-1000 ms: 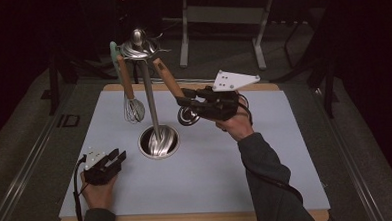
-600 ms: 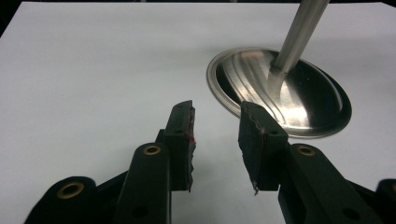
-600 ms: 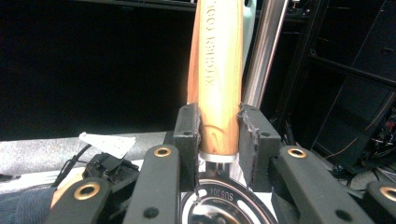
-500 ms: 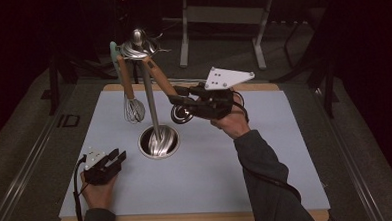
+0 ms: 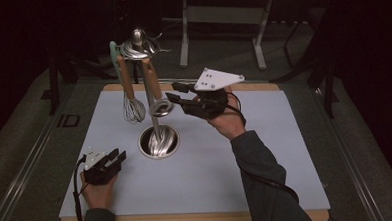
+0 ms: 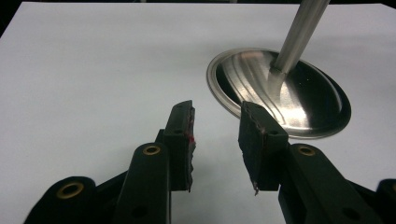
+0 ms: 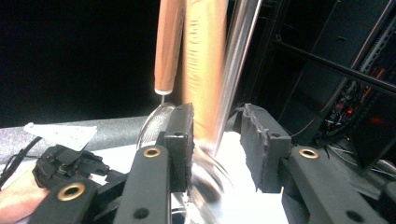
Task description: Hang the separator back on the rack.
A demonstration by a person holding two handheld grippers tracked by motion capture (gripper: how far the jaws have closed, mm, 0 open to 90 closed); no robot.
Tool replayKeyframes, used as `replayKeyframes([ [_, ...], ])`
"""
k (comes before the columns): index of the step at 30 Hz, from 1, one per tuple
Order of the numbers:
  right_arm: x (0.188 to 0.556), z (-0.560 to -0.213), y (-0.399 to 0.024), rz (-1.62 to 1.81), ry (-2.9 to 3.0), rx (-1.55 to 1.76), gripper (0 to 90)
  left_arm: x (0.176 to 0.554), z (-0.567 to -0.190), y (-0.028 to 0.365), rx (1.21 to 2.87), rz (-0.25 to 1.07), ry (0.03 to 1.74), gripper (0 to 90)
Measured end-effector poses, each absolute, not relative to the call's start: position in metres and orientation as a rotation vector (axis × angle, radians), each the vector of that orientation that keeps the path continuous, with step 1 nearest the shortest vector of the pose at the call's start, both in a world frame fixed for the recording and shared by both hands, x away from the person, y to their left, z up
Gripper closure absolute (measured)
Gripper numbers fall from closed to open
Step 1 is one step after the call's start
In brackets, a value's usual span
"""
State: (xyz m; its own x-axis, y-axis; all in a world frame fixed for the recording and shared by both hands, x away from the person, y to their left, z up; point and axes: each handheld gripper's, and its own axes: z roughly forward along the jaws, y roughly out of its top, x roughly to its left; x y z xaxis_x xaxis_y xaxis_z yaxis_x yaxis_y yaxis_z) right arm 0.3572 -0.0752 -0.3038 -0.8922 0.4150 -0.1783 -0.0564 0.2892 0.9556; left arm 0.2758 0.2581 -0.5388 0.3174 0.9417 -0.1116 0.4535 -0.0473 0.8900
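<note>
The wooden-handled strainer (image 5: 156, 94) hung from the top of the utensil stand (image 5: 157, 137), its round metal head at about the middle of the pole, just at 12 o'clock above the stand's steel base. It looked light and stiff: a smooth, somewhat slick wooden handle and a thin metal bowl that would dent or swing easily, since it dangled freely from a hook. The handle's lower half seemed the best place to grip, where the wood is thickest and the pads can bite. Beside it, at 9 o'clock, a whisk (image 5: 132, 106) hung the same way.

The right hand-held gripper (image 5: 176, 94) stood at 3 o'clock of the strainer, jaws partly spread; in the right gripper view the blurred handle (image 7: 204, 70) lay between the pads, though they did not appear to be pressing on it — the blur makes contact hard to judge. Those jaws had just been opening.

Compared with a second earlier, that hand had lifted and tilted, so its grey plate now faced up and the gripper sat higher against the strainer's handle rather than low by its head.

The left hand-held gripper (image 5: 117, 157) lay on the pale surface (image 5: 267, 177) at 8 o'clock of the base, jaws apart and empty, unchanged.
</note>
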Motion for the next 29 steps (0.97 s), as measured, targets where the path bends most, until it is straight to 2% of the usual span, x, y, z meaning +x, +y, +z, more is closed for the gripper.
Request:
replayKeyframes([
  [19, 0.365, -0.318, -0.102, 1.626, 2.217, 0.417, 61.4, 0.276, -0.539, 0.258, 1.657, 0.664, 1.281, 64.9],
  [29, 0.368, -0.348, -0.130, 1.529, 2.297, 0.527, 57.5, 0.276, -0.539, 0.258, 1.651, 0.662, 1.285, 64.6],
])
